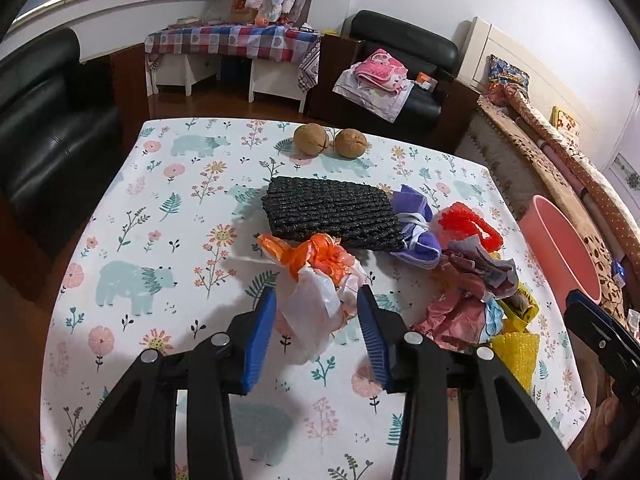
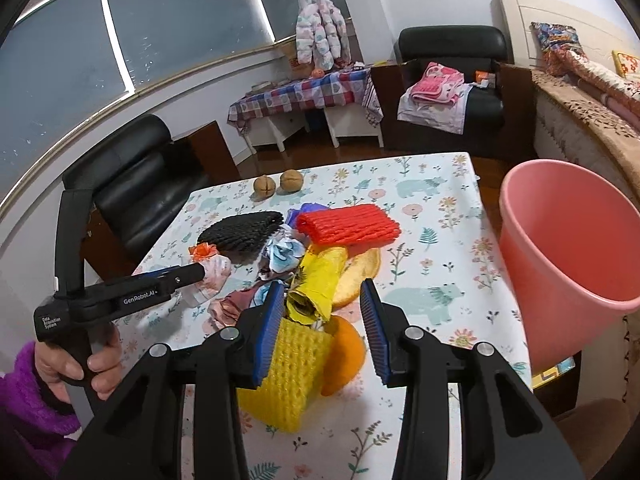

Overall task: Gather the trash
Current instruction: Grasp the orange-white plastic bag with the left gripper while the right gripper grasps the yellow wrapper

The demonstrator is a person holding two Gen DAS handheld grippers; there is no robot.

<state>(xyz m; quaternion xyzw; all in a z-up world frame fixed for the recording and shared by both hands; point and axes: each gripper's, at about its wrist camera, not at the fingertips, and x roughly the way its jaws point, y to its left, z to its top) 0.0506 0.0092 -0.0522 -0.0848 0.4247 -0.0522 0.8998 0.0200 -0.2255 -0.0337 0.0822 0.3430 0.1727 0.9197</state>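
Trash lies heaped on the floral tablecloth (image 1: 160,208). My left gripper (image 1: 316,294) stands open around a crumpled white and orange plastic bag (image 1: 316,300), which rests on the table with the blue pads close to its sides. Beyond it lie a black foam net (image 1: 332,216), a purple bag (image 1: 416,224), a red foam net (image 2: 348,226) and crumpled pink paper (image 1: 460,304). My right gripper (image 2: 322,286) is open over a yellow foam net (image 2: 288,372), a yellow wrapper (image 2: 316,284) and orange peel (image 2: 344,356). A pink bin (image 2: 568,240) stands at the table's right edge.
Two walnuts (image 1: 311,139) sit near the table's far edge. A black armchair (image 1: 44,128) stands to the left and another (image 1: 404,64) behind the table. A bed (image 1: 560,152) runs along the right. A hand in a purple sleeve (image 2: 36,392) holds the left gripper.
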